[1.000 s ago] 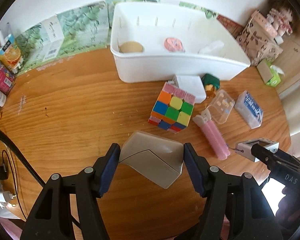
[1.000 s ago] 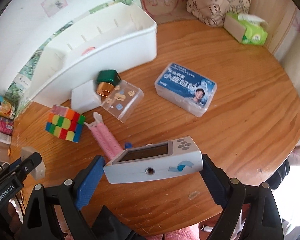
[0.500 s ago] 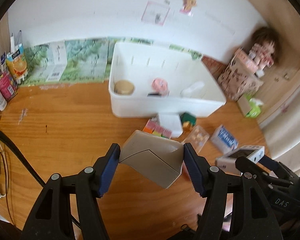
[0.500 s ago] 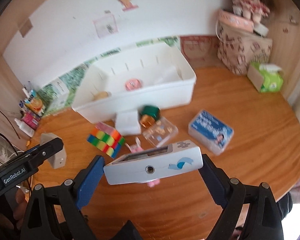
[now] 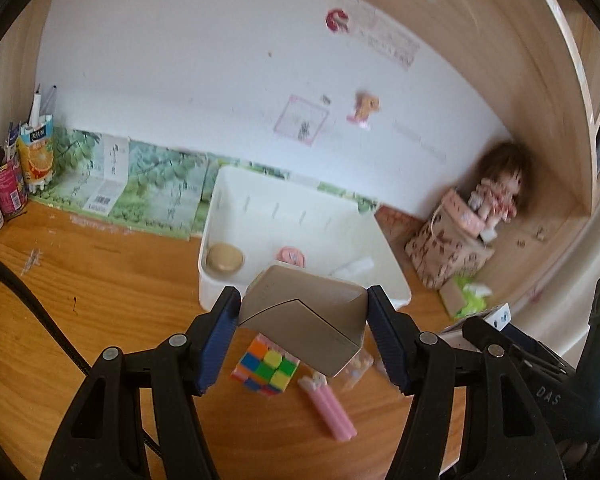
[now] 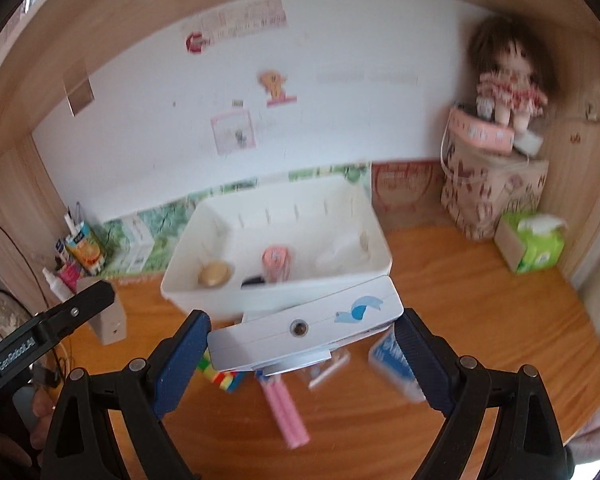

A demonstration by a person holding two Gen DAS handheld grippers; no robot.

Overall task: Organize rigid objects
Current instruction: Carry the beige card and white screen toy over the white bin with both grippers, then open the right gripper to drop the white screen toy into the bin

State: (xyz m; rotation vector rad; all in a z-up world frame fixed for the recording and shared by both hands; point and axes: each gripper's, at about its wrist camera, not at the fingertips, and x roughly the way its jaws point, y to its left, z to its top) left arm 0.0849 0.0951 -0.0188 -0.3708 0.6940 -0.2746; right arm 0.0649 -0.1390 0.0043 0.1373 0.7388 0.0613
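My left gripper (image 5: 302, 338) is shut on a grey angular box (image 5: 304, 324), held high above the table in front of the white bin (image 5: 384, 248). My right gripper (image 6: 302, 354) is shut on a white handheld device (image 6: 306, 322) with a blue mark, also raised before the bin (image 6: 380, 240). The bin holds a tan round object (image 5: 225, 257), a pink object (image 5: 292, 256) and a white piece (image 5: 354, 268). On the table below lie a colourful cube (image 5: 266, 368), a pink tube (image 5: 330, 410) and a blue-labelled box (image 6: 396, 360).
Cartons and bottles (image 5: 16, 168) stand at the far left by the wall. A patterned box with a doll (image 6: 496, 184) and a green tissue pack (image 6: 534, 242) stand at the right corner. A clear case (image 6: 328, 366) lies by the pink tube.
Both grippers have risen and tilted up with their loads. The bin and table objects now sit lower and farther in both views, with more of the wall showing.
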